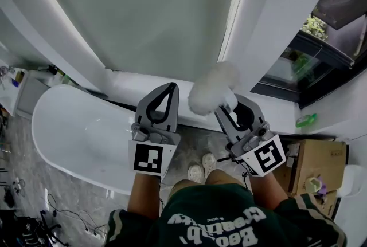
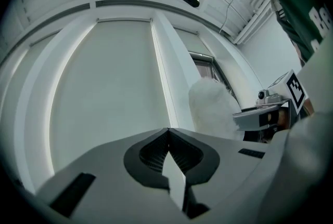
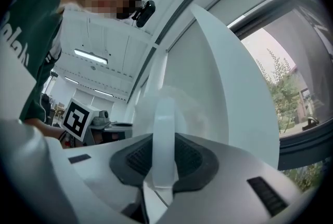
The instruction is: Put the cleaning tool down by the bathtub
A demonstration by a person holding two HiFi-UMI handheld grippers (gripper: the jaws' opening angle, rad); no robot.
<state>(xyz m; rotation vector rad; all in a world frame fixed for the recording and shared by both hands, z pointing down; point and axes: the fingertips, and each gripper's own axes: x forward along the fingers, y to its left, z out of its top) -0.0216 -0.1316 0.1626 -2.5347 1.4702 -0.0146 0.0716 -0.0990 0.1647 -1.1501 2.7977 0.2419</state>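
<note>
Cleaning tool [image 1: 211,90] between right gripper [image 3: 164,137] jaws

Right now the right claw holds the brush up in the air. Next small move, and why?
Probably lower the right claw, kept shut, toward the floor beside the bathtub. Its jaws clamp the brush by the handle, and the brush is up in the air, resting on nothing.
</note>
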